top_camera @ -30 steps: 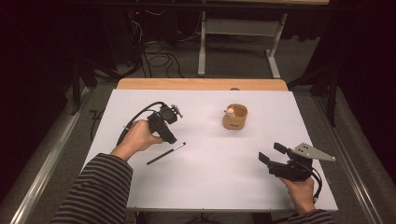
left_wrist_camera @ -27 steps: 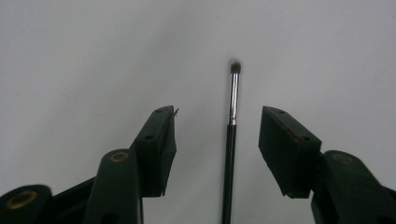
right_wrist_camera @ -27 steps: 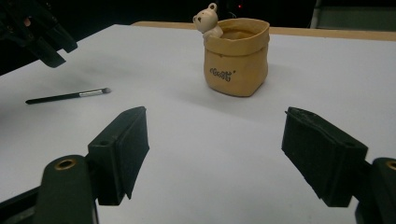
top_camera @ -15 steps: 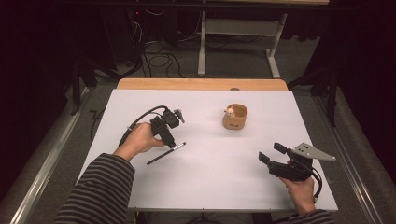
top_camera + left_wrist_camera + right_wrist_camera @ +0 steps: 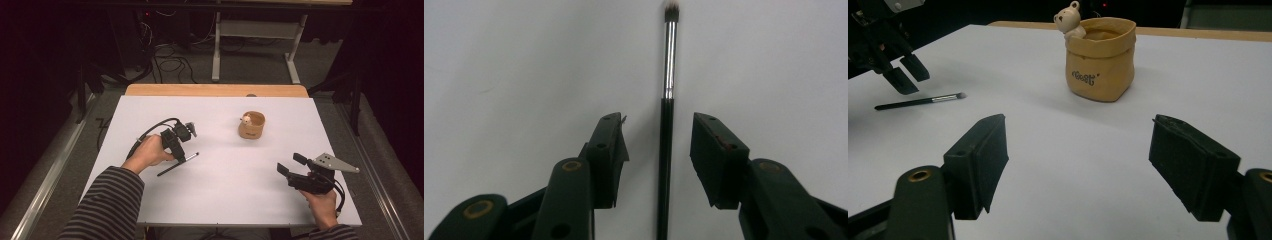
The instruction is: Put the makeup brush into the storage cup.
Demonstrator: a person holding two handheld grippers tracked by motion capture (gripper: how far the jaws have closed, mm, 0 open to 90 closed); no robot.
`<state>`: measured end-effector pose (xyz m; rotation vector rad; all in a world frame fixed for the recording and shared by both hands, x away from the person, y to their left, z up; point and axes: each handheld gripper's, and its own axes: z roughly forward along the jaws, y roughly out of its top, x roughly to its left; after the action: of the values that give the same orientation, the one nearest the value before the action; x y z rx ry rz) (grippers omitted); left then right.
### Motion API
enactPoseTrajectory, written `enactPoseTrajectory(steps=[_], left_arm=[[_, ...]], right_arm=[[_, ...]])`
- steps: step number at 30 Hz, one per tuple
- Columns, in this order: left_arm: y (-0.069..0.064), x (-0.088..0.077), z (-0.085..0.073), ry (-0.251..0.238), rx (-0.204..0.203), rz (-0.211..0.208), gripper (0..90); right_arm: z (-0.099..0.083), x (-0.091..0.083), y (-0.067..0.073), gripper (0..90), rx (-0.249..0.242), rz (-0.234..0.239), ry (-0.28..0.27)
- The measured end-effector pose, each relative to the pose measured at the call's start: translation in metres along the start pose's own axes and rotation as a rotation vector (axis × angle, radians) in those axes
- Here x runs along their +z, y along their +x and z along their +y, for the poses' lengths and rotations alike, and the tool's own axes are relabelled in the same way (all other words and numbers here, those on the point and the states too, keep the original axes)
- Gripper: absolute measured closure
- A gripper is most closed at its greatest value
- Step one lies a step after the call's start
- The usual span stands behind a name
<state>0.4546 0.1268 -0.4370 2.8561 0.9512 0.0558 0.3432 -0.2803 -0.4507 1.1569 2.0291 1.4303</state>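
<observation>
Left claw [image 5: 659, 150] sits over the brush [image 5: 666, 165], which lies flat on the white bench [image 5: 225, 200], left of centre. Its jaws straddle the black handle and have just been closing, but gaps remain on both sides and the pads aren't touching it yet. So it is apart, nothing gripped.

Brush runs straight up the middle of the left gripper view, ferrule and bristles beyond the jaw tips. Alignment looks good, handle a touch nearer the left pad.

To do it well, I'd say:
- keep the tips low enough that the pads catch the thin handle rather than pass over it
- close squarely across the handle, no twist, or it rolls out
- grip the handle, not the ferrule, for balance
- lift only once both pads bite

Right claw [image 5: 1078, 165] is wide apart and empty, near the bench's right front, facing the pot [image 5: 1102, 57]. Presumably that's the drop target, well apart from the brush.
</observation>
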Motion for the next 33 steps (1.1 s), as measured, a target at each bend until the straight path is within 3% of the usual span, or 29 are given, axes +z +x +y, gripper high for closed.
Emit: enactPoseTrajectory(steps=[9,17,33], left_arm=[[0.0,0.011,-0.005,0.026,-0.018,-0.014,59.0],[0.0,0.012,-0.007,0.03,0.001,0.006,62.2],[0.001,0.018,-0.011,0.037,-0.006,-0.018,72.4]], right_arm=[[0.0,0.0,0.0,24.9,-0.001,-0.004,0.002],[0.0,0.0,0.0,24.6,0.003,-0.007,-0.001],[0.0,0.0,-0.001,24.7,0.014,-0.005,0.003]])
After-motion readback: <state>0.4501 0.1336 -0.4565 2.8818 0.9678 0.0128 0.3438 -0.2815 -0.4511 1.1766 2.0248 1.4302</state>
